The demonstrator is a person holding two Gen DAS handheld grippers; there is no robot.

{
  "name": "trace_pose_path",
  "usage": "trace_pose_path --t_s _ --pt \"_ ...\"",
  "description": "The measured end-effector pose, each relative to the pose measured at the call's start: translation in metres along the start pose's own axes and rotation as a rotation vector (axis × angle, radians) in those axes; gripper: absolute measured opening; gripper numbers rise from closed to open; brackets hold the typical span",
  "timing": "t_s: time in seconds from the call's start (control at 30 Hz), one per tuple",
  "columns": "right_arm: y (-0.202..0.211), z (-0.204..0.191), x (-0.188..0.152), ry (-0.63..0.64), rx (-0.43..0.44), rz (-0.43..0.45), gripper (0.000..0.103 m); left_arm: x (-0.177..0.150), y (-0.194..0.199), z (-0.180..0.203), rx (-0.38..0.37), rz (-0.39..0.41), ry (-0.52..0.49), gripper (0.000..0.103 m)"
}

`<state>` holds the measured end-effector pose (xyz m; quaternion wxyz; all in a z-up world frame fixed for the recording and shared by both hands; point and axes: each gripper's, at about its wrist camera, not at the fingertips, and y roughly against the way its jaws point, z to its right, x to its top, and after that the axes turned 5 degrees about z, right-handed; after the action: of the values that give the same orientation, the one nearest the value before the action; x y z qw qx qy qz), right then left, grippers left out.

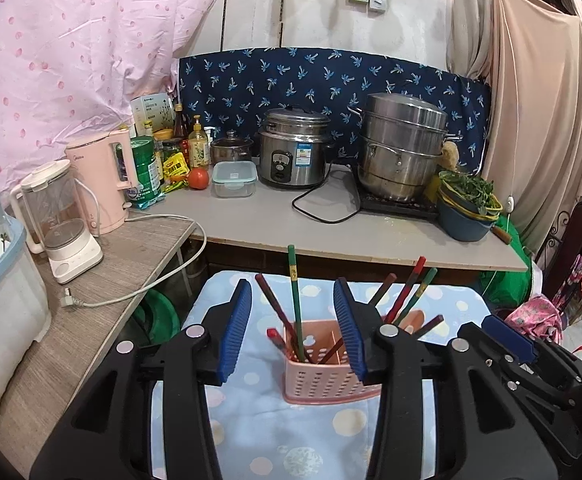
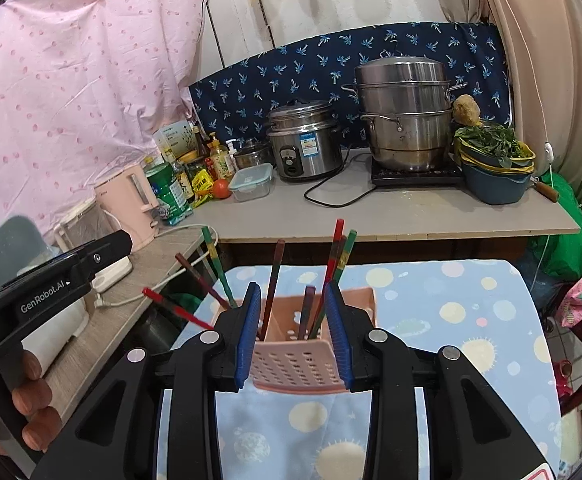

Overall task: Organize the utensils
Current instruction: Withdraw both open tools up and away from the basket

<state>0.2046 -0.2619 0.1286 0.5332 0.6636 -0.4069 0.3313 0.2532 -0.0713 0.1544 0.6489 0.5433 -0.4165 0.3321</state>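
The left gripper (image 1: 293, 330) has its two blue-padded black fingers partly spread, with nothing pressed between the pads; seen from its own camera, the green chopstick (image 1: 295, 300) and a dark red one rise in the gap, yet the pads stand apart from them. The right gripper (image 2: 293, 334) is likewise part open, its blue pads (image 2: 247, 334) flanking the near wall of the pink perforated plastic utensil basket (image 2: 295, 368); whether the pads actually touch that wall cannot be told, and nothing looks clamped. No earlier view is at hand, so only the present spread can be stated.

The basket stands upright on a light blue cloth printed with pale suns and planets (image 2: 471, 320), just in front of a grey countertop (image 2: 371, 212); it has at least two compartments, and red, green and dark brown chopsticks (image 2: 341, 256) lean out of it at different angles, some splayed far to the left.

In the right wrist view, the left gripper's black body is seen at the left edge with a person's fingers (image 2: 35, 396) wrapped round its handle. The basket's lower front is covered by the gripper fingers in both views; the chopstick tips inside it are hidden; the fisheye rim cuts off the cloth's near edge.
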Motion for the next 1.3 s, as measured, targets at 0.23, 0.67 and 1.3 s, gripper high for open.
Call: trace_pose_path --t_s 0.23,0.67,1.3 --pt "0.015 -0.002 -0.017 0.018 -0.035 -0.027 0.041 -0.018 0.013 0.002 0.035 -0.011 -0.029 0.053" --pt "0.038 -0.014 -0.044 0.082 -0.084 -0.051 0.055 -0.051 0.03 -0.001 0.077 -0.055 -0.035 0.069" --pt "0.05 -0.008 -0.065 0.101 -0.139 -0.068 0.087 -0.083 0.039 0.002 0.126 -0.098 -0.036 0.09"
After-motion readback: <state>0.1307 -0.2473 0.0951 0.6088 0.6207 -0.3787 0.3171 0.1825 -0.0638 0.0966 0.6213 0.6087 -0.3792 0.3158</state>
